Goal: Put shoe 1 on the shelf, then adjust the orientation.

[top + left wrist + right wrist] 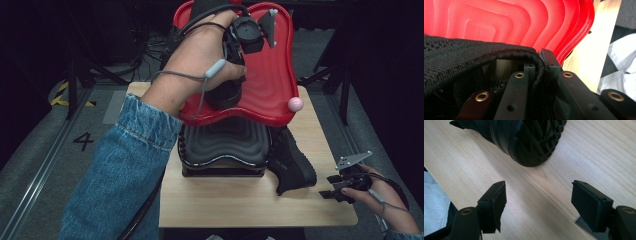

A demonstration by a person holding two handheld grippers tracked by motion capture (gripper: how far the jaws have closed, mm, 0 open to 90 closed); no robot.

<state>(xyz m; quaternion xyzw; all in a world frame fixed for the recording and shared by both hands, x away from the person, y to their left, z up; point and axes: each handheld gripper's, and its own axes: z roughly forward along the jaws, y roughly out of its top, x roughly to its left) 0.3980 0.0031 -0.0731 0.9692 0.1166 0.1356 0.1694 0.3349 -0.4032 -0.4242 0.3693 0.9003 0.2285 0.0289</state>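
Observation:
My left gripper (pixel 540 63) reaches down into the red tray (pixel 272 75). It is shut on the padded collar of a black shoe (pixel 461 55), with one jaw inside the opening and one outside. From above, that shoe (pixel 223 97) shows as a dark shape under the person's hand, resting on or just over the tray; I cannot tell which. A second black shoe (pixel 292 167) lies on the wooden table (pixel 240 205) to the right of the black stack. My right gripper (pixel 539 200) hovers open just short of that shoe's sole (pixel 529 142), with nothing between its jaws.
The red tray rests on a black ridged tray and box (pixel 225 145) at the table's middle. A pink ball (pixel 295 104) sits at the red tray's front right rim. Dark floor, stands and cables surround the small table.

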